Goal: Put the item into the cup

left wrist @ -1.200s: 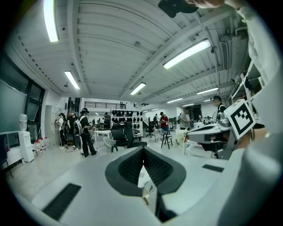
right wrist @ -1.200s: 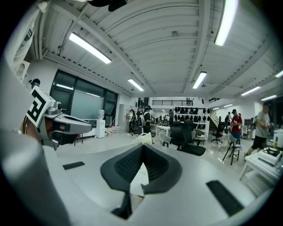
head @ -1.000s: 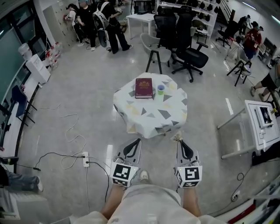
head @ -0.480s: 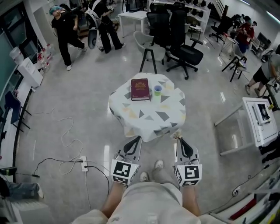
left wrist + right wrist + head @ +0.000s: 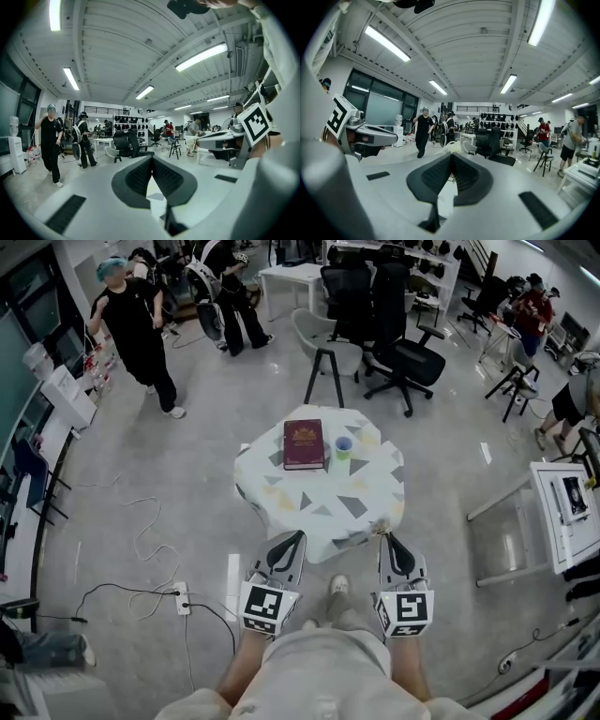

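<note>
With the left gripper (image 5: 296, 538) pinched shut on nothing, the maroon book (image 5: 304, 443) and the cup (image 5: 344, 447) just right of it on the patterned table (image 5: 319, 512) ahead, and the right gripper (image 5: 385, 539) likewise shut and empty, the jaws are probably best opened once the table's reached, imo.

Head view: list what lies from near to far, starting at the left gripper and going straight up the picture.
left gripper → table → book → grey chair → white desk
</note>
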`<state>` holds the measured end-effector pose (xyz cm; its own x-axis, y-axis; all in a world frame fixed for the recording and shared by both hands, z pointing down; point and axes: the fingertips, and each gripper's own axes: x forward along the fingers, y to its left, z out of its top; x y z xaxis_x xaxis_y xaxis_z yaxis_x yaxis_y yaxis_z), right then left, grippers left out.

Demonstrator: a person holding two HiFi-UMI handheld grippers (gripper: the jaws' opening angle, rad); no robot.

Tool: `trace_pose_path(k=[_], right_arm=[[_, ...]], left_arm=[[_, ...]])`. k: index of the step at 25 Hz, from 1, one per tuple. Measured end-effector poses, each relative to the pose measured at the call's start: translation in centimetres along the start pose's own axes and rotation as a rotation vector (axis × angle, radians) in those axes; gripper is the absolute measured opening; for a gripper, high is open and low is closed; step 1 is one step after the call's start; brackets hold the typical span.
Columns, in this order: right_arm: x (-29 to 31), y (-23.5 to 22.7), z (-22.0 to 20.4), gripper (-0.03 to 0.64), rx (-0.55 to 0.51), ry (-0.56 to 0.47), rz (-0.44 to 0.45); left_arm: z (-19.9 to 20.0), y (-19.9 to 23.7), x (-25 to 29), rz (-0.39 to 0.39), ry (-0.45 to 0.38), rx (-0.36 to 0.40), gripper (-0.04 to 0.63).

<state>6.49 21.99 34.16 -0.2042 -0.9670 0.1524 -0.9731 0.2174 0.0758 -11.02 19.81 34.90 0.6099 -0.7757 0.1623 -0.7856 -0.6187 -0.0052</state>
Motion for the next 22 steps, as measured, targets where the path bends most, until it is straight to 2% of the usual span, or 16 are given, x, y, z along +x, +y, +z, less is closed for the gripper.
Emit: trace_pose_path(k=[11, 22], right_arm=[[8.6, -4.6, 0.6, 0.006, 0.003, 0.017, 0.064], [14.9, -9.3, 1.1, 0.006, 0.027, 0.017, 0.148]], left_arm=[[1.3, 3.0, 8.4, 0.046, 0.03, -0.001, 0.012], [2.7, 3.8, 14.7, 0.124, 0.059, 0.003, 0.012]])
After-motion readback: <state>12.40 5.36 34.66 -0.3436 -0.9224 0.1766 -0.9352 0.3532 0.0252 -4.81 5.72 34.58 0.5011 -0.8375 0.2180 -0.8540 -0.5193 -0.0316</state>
